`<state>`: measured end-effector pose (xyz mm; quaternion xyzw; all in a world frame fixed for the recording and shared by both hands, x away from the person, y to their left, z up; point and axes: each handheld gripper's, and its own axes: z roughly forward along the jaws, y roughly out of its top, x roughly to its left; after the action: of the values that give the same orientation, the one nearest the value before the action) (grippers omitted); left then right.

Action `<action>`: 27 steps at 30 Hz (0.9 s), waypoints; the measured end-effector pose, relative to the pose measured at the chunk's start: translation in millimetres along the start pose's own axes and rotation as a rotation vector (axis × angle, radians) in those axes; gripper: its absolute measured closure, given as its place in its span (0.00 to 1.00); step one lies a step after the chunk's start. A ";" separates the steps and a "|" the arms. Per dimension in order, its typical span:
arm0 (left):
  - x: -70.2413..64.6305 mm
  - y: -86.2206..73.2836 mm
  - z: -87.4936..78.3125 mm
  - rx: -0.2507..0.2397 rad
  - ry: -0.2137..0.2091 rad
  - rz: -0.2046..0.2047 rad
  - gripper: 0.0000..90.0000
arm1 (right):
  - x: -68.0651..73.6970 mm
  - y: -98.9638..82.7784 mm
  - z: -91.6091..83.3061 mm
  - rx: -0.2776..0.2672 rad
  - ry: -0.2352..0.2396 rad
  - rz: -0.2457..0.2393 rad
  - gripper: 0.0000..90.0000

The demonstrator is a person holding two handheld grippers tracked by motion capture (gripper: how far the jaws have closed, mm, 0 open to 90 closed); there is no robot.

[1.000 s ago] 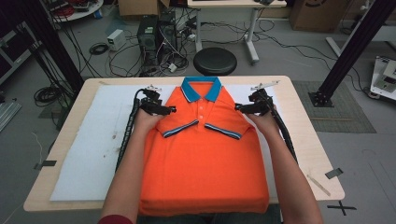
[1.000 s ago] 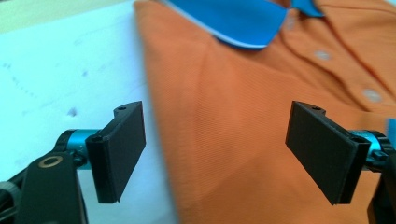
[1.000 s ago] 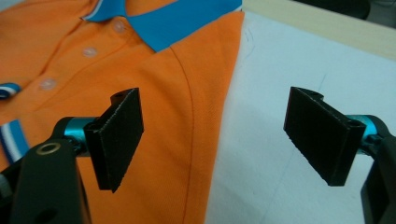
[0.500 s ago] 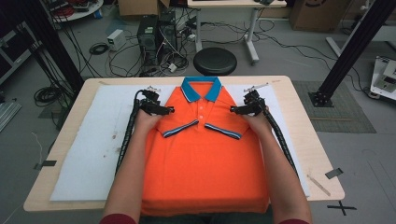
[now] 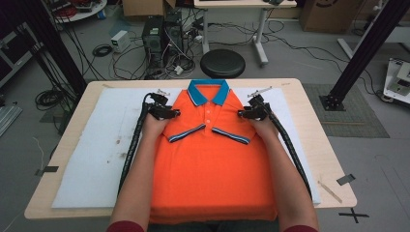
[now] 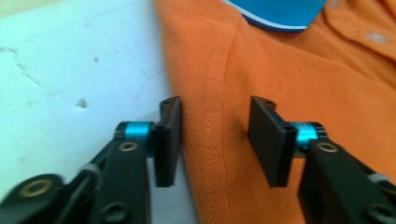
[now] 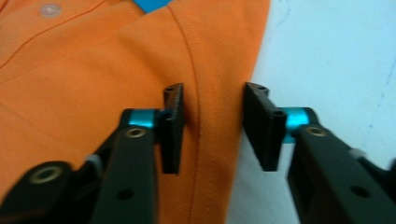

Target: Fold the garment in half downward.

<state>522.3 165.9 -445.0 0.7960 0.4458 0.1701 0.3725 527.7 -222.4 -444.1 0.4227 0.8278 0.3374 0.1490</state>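
The polo shirt [image 5: 212, 159] is bright orange, a fine ribbed knit in the gripper views, with a blue collar [image 5: 209, 91] edged by a thin white line (plain in the left gripper view). Its folded sleeve cuffs [image 5: 186, 132] carry a dark blue band with a white stripe, and the placket buttons [image 5: 208, 110] are orange. Under it lies a white pad [image 5: 101, 154], speckled with small dark marks toward 9 o'clock, on a pale wood table [image 5: 314, 130]. The left gripper [image 5: 170, 112] and right gripper [image 5: 244, 113] are black, with cyan collars behind the pads and brass-coloured rivets. At 12 o'clock stands a black stool [image 5: 222, 63]; the person's sleeves [image 5: 124, 226] are dark red.
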 end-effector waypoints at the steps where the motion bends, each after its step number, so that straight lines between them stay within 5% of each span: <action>1: -1.5 0.1 0.6 -0.002 -0.012 0.002 0.75 | 0.1 0.1 0.1 -0.003 0.002 -0.007 0.75; 7: -0.5 -1.2 1.2 -0.015 -0.054 -0.029 0.89 | 1.5 0.4 -0.5 -0.007 0.017 0.014 0.93; 27: -7.7 10.8 -36.8 -0.103 -0.101 -0.005 0.91 | 12.2 11.5 -33.7 -0.070 0.037 -0.036 0.95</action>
<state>502.2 172.3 -412.1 0.7822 0.4191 0.1513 0.4354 509.4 -222.5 -411.2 0.3960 0.8256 0.3712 0.1542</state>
